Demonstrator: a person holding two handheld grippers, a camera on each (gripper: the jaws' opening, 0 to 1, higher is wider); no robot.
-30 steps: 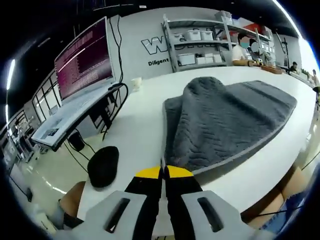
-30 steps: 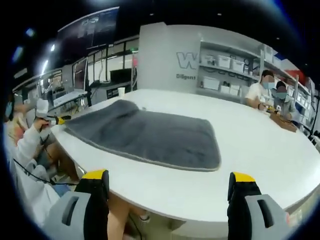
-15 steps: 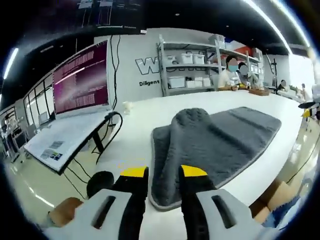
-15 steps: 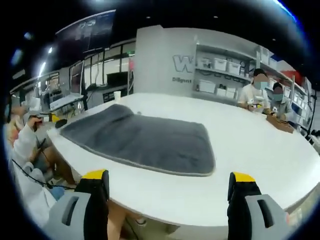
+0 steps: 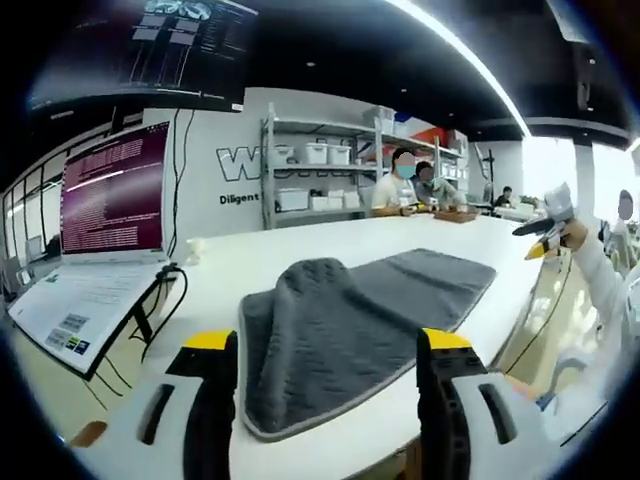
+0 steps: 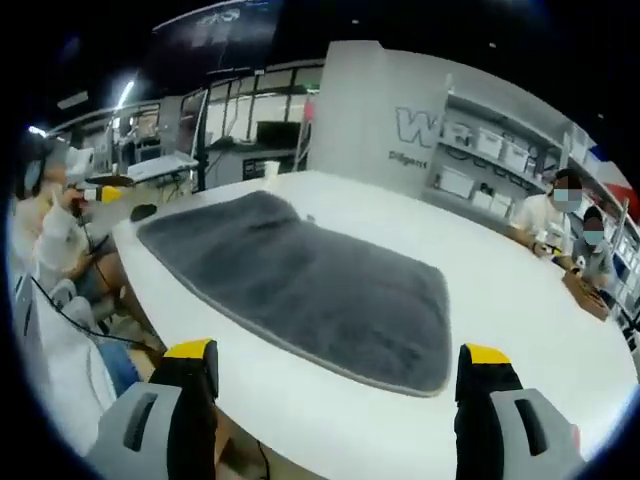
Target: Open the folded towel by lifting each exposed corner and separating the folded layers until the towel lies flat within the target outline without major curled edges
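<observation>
The grey towel (image 5: 350, 320) lies spread on the white table (image 5: 300, 255), seen from both grippers. In the left gripper view it fills the centre, with a raised hump at about 10 o'clock of the cloth and a pale-edged corner just ahead of the left gripper (image 5: 325, 352), whose jaws stand wide apart and hold nothing. In the right gripper view the towel (image 6: 310, 285) stretches from 10 o'clock toward 4 o'clock, mostly flat; the right gripper (image 6: 335, 362) is likewise spread open and empty, short of the near hem. No target outline can be made out on the table.

The hump is the likely trouble: if it is left, a fold or curl stays under the cloth. A grab at that corner could pinch two layers together or drag the whole towel toward the table edge, which sits close to the near hem
</observation>
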